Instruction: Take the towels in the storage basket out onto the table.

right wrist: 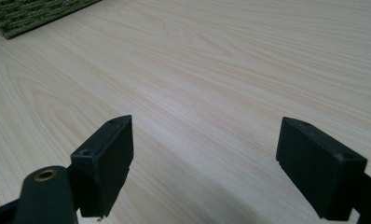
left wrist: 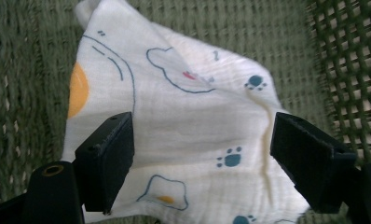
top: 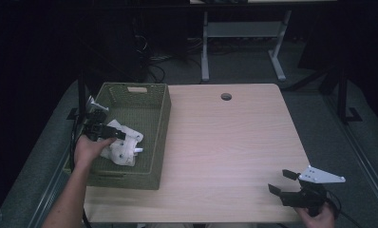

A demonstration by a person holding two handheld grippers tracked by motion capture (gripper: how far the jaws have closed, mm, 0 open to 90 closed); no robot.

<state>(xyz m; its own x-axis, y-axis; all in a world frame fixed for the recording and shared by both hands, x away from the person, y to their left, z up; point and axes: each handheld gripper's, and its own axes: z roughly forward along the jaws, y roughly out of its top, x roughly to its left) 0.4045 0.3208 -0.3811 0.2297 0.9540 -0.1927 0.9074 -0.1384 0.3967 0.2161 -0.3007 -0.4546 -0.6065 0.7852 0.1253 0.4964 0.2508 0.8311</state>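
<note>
Nearest, at the desk's front right corner: one right gripper (top: 283, 182), black, jaws spread wide, released, grasping nothing, poised over bare wood of the light wooden desk (top: 225, 142); same wide gap seen in the right gripper view (right wrist: 202, 163), with a corner of the basket far off at upper left. Farther left: one left gripper (top: 112, 134), black, down inside the one green woven rectangular basket (top: 161, 123), jaws wide apart, released, on either side of the one white crumpled muslin cloth (left wrist: 193, 121) printed with blue paw marks and cloud outlines; contact with it uncertain. Cloth lying on the basket floor, near its front half
</note>
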